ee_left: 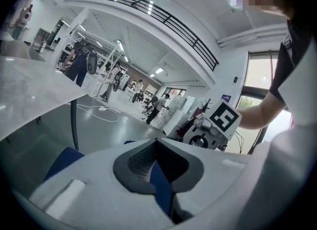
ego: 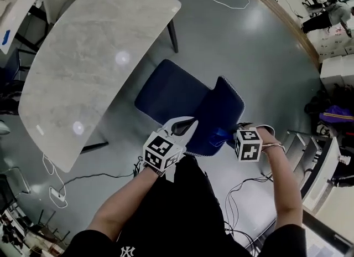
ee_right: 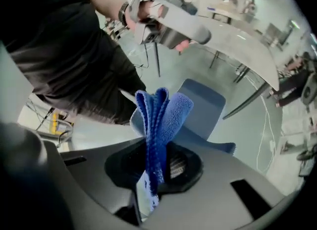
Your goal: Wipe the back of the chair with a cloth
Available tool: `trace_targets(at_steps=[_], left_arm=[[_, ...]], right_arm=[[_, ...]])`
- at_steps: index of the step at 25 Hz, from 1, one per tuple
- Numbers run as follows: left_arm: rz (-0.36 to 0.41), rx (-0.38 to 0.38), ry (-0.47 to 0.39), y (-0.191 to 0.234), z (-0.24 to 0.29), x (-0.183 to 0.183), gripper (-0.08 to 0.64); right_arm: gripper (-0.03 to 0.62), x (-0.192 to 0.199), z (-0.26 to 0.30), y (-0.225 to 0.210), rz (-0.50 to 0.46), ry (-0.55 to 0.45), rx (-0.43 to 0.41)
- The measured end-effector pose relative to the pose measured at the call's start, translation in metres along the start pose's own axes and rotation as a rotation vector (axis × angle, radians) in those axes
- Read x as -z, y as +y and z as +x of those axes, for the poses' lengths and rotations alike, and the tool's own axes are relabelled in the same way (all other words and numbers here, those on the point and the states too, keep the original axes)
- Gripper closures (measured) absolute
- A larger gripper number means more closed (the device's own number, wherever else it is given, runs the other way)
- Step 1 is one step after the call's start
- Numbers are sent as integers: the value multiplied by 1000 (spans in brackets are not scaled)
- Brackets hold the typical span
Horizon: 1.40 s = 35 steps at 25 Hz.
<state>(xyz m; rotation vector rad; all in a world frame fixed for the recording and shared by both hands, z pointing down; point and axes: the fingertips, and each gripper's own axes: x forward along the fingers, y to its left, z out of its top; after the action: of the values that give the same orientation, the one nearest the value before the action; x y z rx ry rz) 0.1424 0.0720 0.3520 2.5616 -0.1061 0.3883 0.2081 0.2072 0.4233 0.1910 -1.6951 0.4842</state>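
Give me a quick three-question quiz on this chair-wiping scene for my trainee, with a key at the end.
1. Multiple choice: the right gripper is shut on a: A sponge, B blue cloth, C cable.
2. True or false: the chair is red.
3. Fill in: the left gripper grips the chair by its ____.
Key: 1 B; 2 false; 3 back.

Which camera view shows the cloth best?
The right gripper view: the blue cloth fills its middle, folded and clamped between the right gripper's jaws. The head view shows only a small blue bit beside that gripper. The left gripper view shows none of it.
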Motion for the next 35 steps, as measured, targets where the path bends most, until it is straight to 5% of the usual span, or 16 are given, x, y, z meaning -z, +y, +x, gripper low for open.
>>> trace_targets(at_steps=[15, 23, 35], left_arm=[[153, 67, -33, -49, -44, -80, 552], [200, 64, -134, -67, -91, -153, 552], [272, 66, -270, -91, -121, -227, 552]], right_arm=[[532, -86, -143, -34, 791, -929, 542], [532, -138, -244, -43, 851, -1187, 691], [532, -149, -295, -44, 881, -1281, 793]])
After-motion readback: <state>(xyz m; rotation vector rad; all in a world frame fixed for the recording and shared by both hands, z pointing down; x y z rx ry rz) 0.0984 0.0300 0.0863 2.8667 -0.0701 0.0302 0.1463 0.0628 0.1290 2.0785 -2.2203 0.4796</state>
